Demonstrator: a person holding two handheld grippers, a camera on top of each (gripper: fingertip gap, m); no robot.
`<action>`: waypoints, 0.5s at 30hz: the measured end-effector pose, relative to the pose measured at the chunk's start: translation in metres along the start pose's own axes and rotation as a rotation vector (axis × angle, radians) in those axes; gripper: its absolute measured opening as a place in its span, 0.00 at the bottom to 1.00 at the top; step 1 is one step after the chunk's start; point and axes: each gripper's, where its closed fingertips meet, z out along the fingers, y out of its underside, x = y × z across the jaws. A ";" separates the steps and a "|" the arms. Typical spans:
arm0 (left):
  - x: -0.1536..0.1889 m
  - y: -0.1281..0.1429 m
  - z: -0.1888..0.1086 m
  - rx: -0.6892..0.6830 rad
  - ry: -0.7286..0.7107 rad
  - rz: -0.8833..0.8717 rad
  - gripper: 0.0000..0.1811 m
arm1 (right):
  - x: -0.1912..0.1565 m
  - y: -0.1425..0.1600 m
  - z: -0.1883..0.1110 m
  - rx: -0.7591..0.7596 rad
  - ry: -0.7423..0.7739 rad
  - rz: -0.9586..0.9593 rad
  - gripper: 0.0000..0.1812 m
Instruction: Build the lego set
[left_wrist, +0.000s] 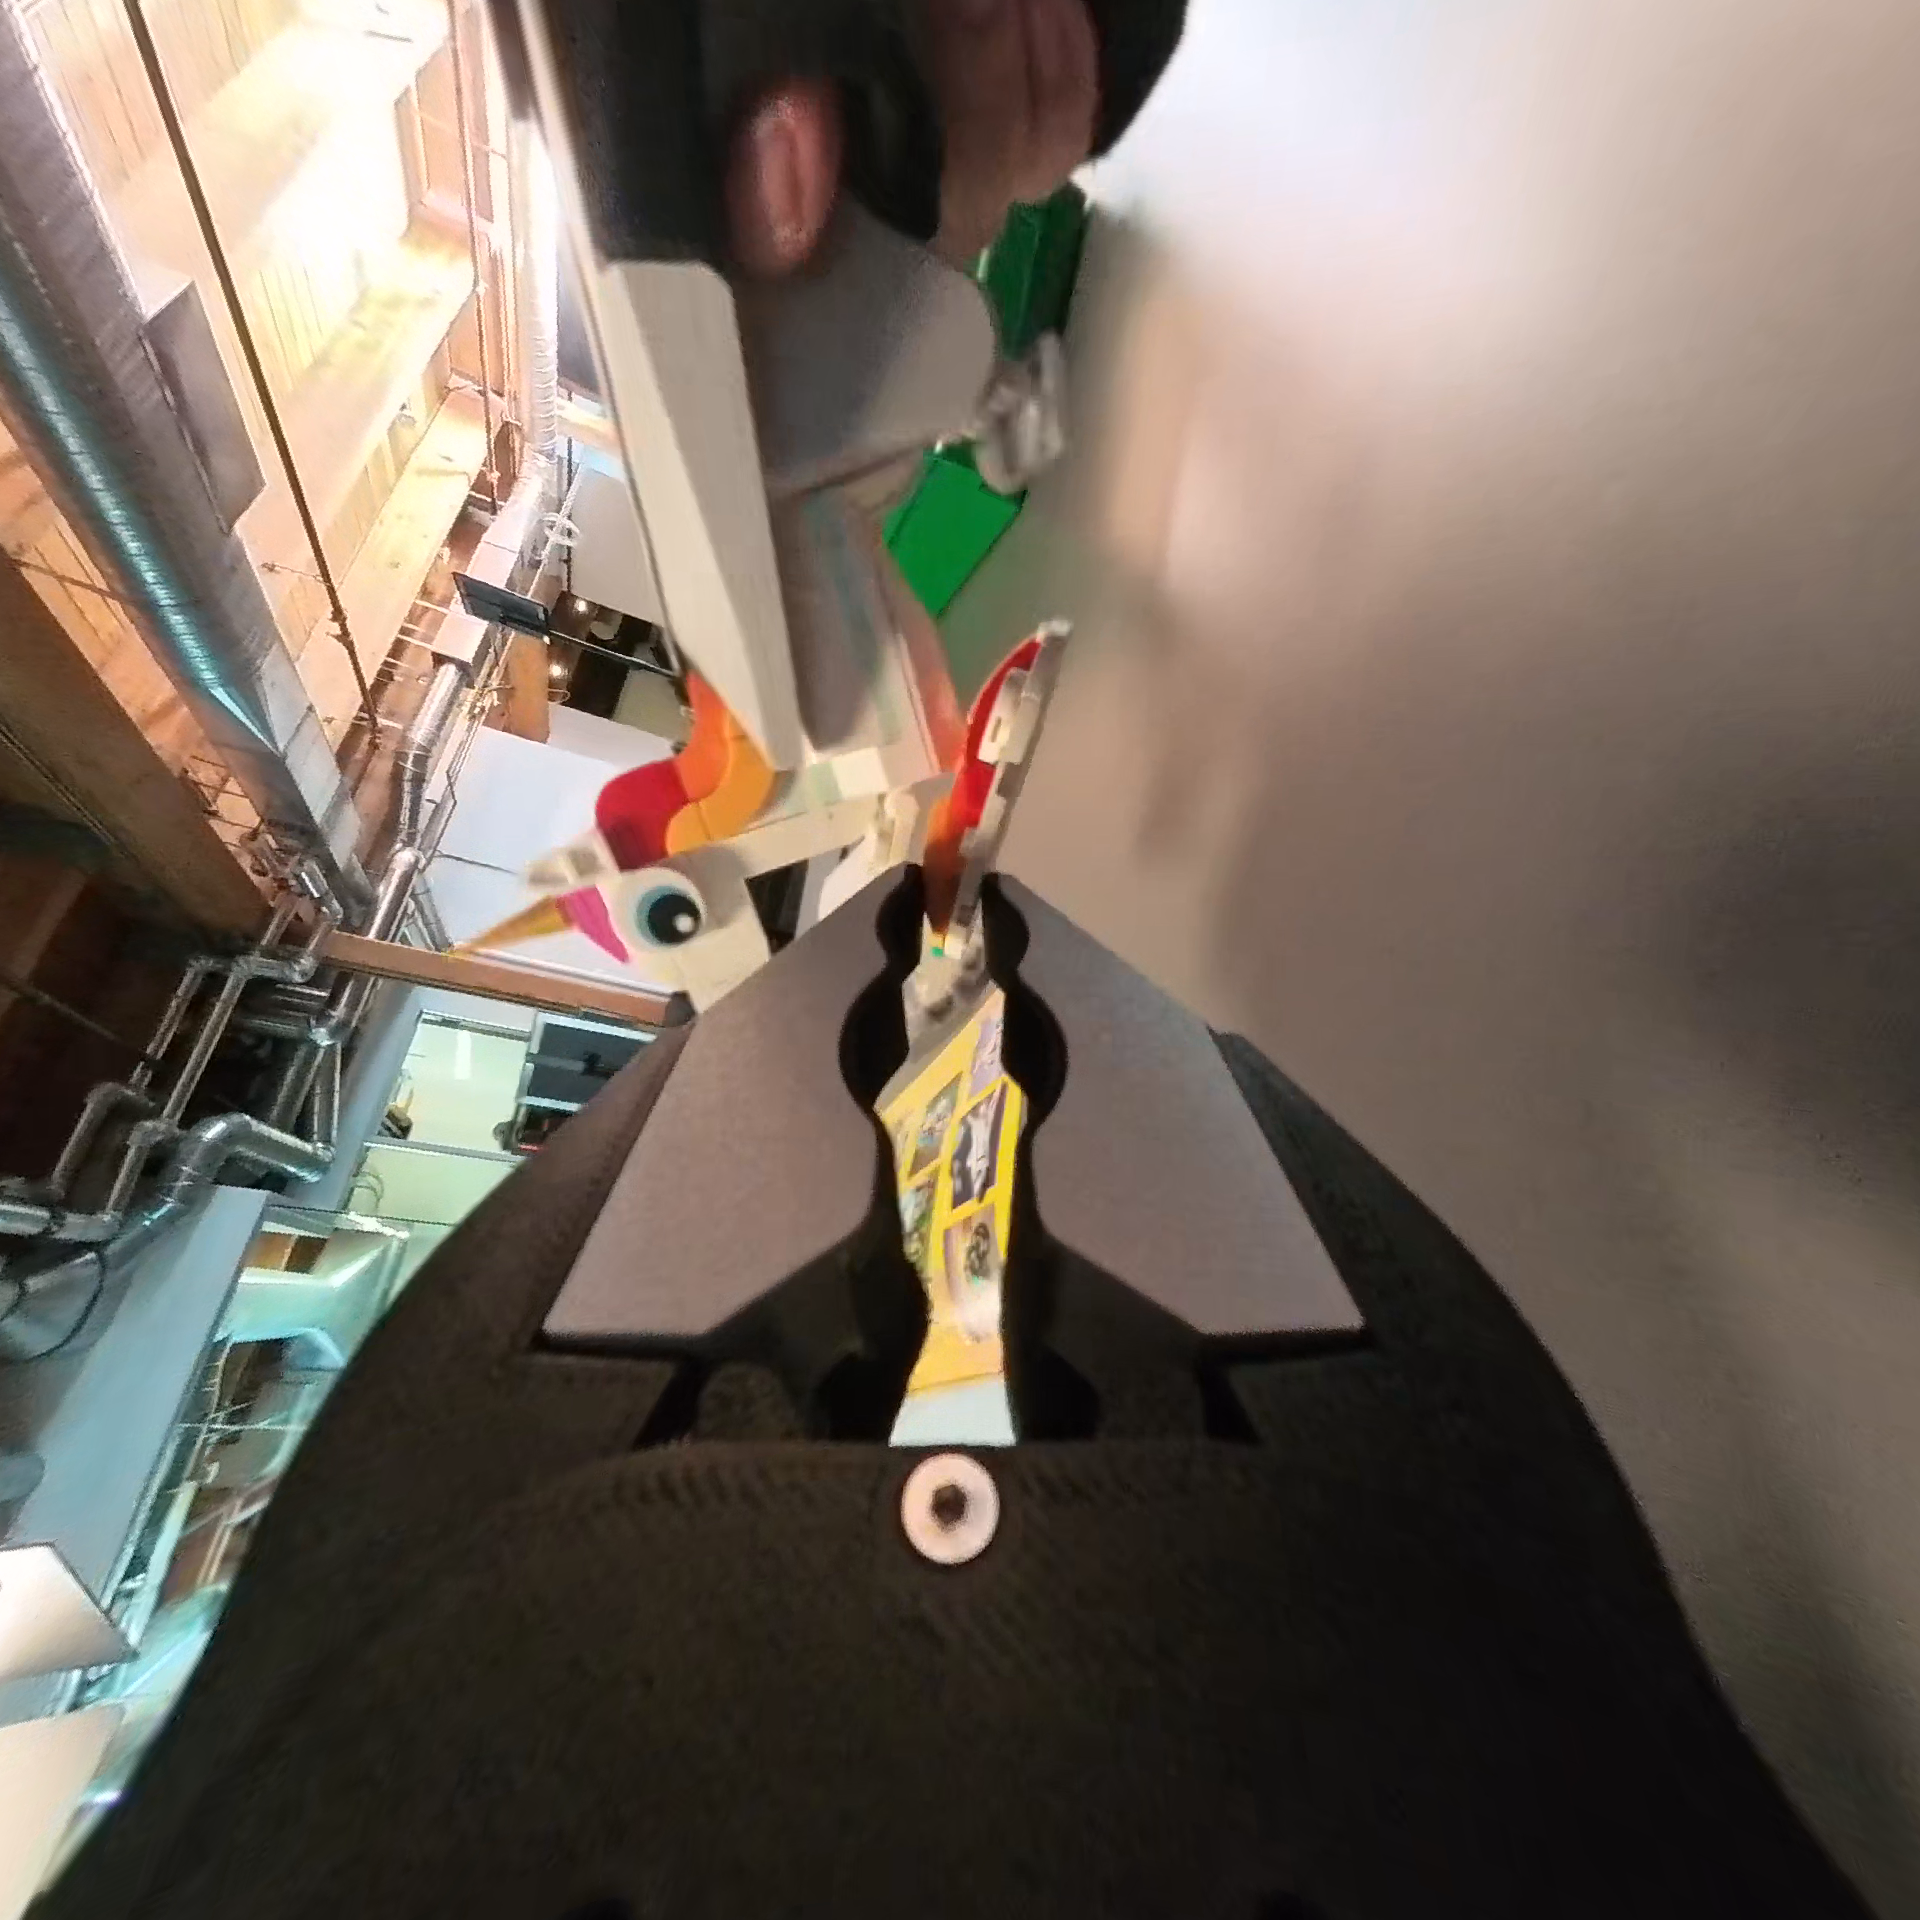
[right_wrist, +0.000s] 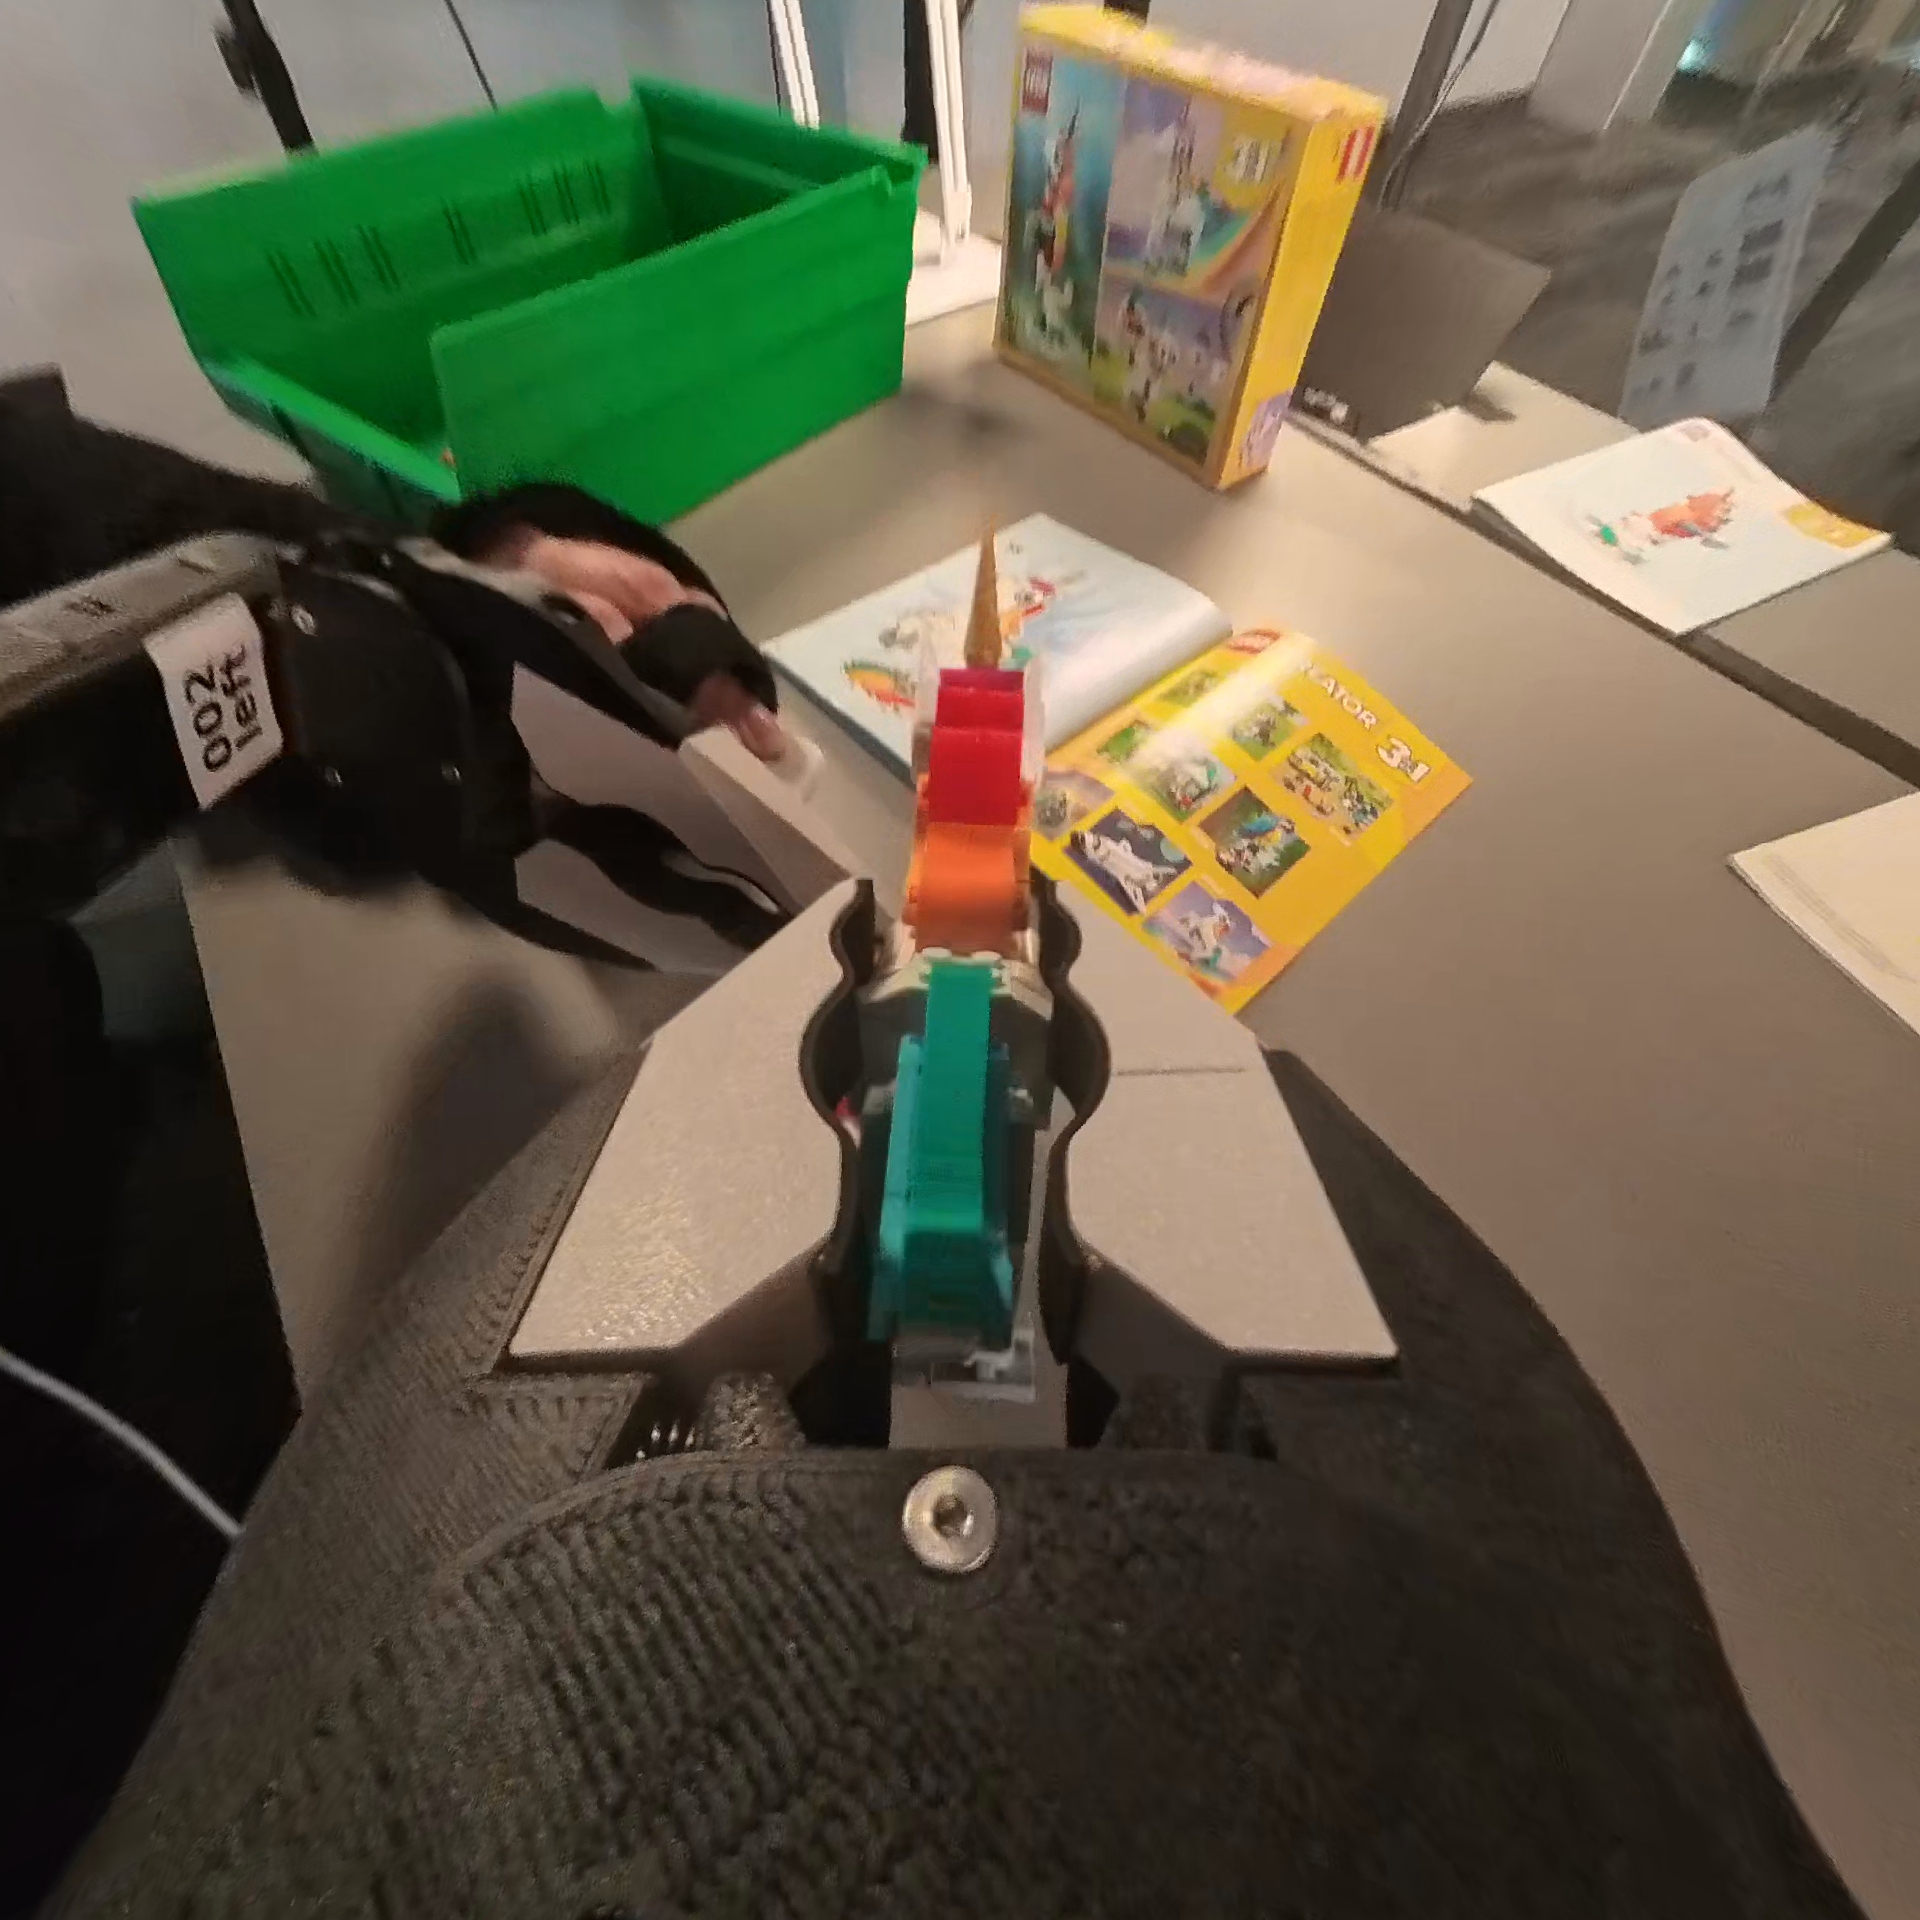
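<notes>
My right gripper (right_wrist: 956, 904) is shut on the lego unicorn (right_wrist: 945, 1143), which has a teal back, an orange and red mane and a gold horn, and holds it above the grey table (right_wrist: 1507, 935). My left gripper (left_wrist: 951, 894) is shut on a small lego piece (left_wrist: 1003, 727), a thin grey plate with a red arch. That piece sits right beside the unicorn (left_wrist: 665, 904), whose head with its eye and horn points left in the left wrist view. In the right wrist view the left gripper (right_wrist: 727, 769) comes in from the left, held by a gloved hand (right_wrist: 675, 634).
A green bin (right_wrist: 644, 384) stands at the back left. The yellow lego box (right_wrist: 1174, 260) stands upright behind. An open instruction booklet (right_wrist: 1101, 613) and a yellow leaflet (right_wrist: 1247, 790) lie ahead on the table. More booklets (right_wrist: 1683, 520) lie at the right. One gripper's finger ends stand about 4 cm off the other's.
</notes>
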 end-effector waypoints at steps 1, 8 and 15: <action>0.002 0.001 0.000 -0.006 0.006 0.009 0.06 | 0.001 0.004 0.000 -0.048 0.003 -0.013 0.16; 0.018 0.008 0.005 -0.048 0.084 0.061 0.06 | 0.006 0.030 0.000 -0.226 0.001 -0.002 0.13; 0.024 0.014 0.007 -0.071 0.124 0.059 0.06 | 0.007 0.049 0.001 -0.365 -0.081 0.055 0.14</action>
